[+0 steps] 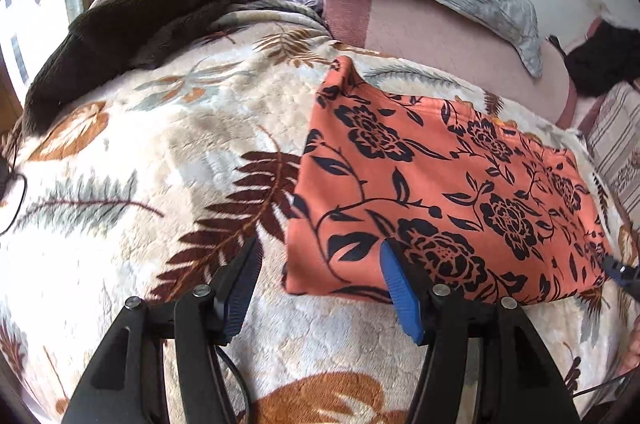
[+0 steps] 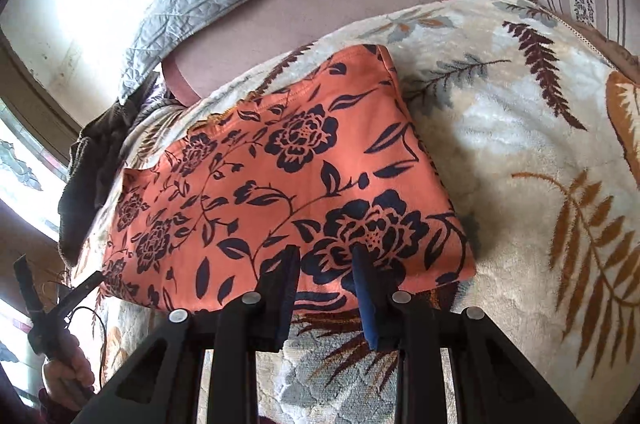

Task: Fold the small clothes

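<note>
Here the orange flowered garment (image 1: 440, 184) lies flat on the leafy blanket (image 1: 160, 164), a folded rectangle whose long axis runs crosswise in front of both tongs. The left tongs (image 1: 318, 256) stand released, straddling its near left corner, one finger over cloth and one over blanket, gripping nothing. The right tongs (image 2: 326, 258) are partly closed just over the near edge toward the right end, and I see no cloth pinched between them. Each hand is nearer its own end, so the next fold probably takes the near edge.
</note>
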Demonstrator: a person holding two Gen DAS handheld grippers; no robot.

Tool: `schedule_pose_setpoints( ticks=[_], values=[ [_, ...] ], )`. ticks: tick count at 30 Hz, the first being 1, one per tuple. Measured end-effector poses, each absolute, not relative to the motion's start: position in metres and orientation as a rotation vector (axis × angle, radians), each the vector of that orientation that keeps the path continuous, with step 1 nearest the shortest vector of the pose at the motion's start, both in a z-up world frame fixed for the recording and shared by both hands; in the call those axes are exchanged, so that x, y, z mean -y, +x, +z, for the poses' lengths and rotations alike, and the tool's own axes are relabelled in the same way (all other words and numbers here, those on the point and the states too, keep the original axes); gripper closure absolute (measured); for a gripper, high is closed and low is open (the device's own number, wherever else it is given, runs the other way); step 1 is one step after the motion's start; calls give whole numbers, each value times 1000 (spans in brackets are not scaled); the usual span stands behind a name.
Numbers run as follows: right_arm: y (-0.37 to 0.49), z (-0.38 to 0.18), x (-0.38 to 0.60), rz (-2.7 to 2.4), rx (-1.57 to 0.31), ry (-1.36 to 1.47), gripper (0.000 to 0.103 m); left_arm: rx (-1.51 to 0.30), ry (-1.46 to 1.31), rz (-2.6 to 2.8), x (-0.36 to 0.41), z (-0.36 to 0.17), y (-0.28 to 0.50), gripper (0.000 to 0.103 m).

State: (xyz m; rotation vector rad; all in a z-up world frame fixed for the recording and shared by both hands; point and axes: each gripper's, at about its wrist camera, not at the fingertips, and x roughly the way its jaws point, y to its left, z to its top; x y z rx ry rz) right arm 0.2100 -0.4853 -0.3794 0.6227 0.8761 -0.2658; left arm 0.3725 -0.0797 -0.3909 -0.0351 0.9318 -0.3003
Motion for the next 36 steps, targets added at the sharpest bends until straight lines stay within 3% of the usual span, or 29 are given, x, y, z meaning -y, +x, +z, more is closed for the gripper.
schedule_pose_setpoints(
  ticks=[2, 7, 14, 15, 16, 17, 22, 23, 26, 27, 29, 30, 34, 35, 36],
  values=[
    [213, -407, 491, -258, -964, 710, 73, -1012, -93, -289, 68, -405, 376, 39],
    [185, -387, 498, -196, -788, 886, 71, -1078, -320, -429, 55, -413, 372, 39],
    [165, -416, 502, -175, -789, 1182, 67, -1193, -651, -543, 64, -434, 383, 24],
    [169, -420, 505, -181, -785, 1200, 63, -1183, -686, -548, 66, -436, 387, 23],
    [173, -427, 508, -183, -777, 1233, 46, -1170, -722, -560, 69, -437, 392, 23],
    [176, -434, 510, -180, -760, 1286, 42, -1162, -750, -561, 73, -438, 397, 22],
    [199, -443, 524, -193, -657, 1317, 43, -1056, -861, -599, 77, -439, 411, 23],
    [203, -444, 528, -196, -645, 1319, 44, -1027, -875, -606, 78, -438, 412, 27],
    [215, -442, 538, -200, -598, 1313, 44, -962, -796, -608, 88, -431, 420, 57],
    [219, -441, 540, -205, -594, 1304, 45, -957, -763, -600, 92, -430, 422, 62],
    [228, -440, 540, -233, -618, 1259, 62, -976, -764, -581, 95, -435, 429, 62],
    [231, -442, 541, -258, -644, 1229, 78, -1001, -762, -565, 96, -440, 433, 59],
    [231, -436, 537, -275, -641, 1171, 85, -1033, -750, -563, 97, -448, 436, 57],
    [231, -429, 533, -281, -635, 1130, 85, -1013, -742, -569, 96, -445, 434, 71],
    [228, -424, 529, -279, -621, 1100, 86, -997, -730, -578, 94, -442, 430, 76]
  ],
)
